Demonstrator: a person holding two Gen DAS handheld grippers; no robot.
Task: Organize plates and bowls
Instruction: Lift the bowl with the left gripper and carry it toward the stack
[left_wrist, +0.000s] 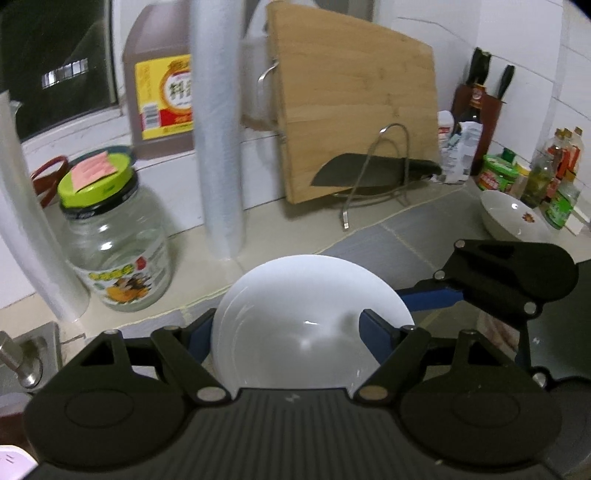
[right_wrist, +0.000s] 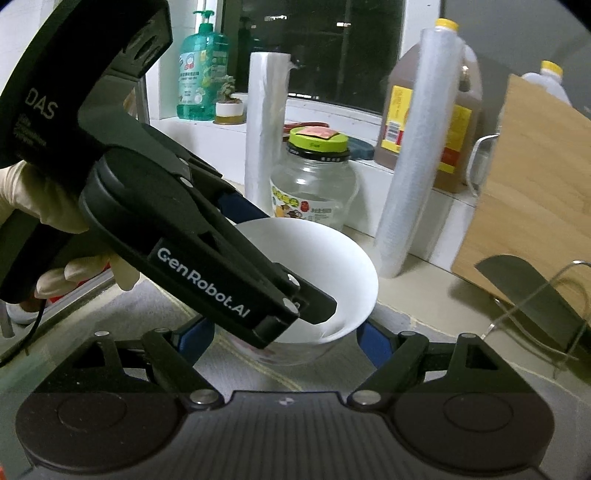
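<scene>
- White glossy ceramic bowl (right_wrist: 314, 280) sits low over the grey-tiled bench (left_wrist: 391, 236), near its front edge, just in front of the clear glass jar with the lime-green lid (left_wrist: 114, 243); whether its base touches the bench I cannot tell.
- Left gripper (right_wrist: 295, 314) reaches in from the left; its blue-padded fingers (left_wrist: 376, 332) are closed on the bowl's near rim, one inside the wall and one outside.
- Right gripper (right_wrist: 284, 339) hovers just behind the bowl, fingers spread wide with nothing held; the bowl's base lies between them.
- Done well, I judge this step wants the bowl kept level and the rim pinch firm, since glazed ceramic slips; the free gripper could steady the far side before any lift.
- Likely destination is the shallow white dish with a small red motif (left_wrist: 513, 218) lying well apart to the right, beside the condiment bottles (left_wrist: 554, 177).
- Bowl interior looks empty and clean; only glare shows inside.
- Glass jar appears empty, lid on, with a pink slip on top.
- Large brown jug with a yellow label (left_wrist: 162, 81) looks nearly full of dark liquid.
- Two upright rolls of plastic film (left_wrist: 218, 129) stand close by; swinging wide could topple them.
</scene>
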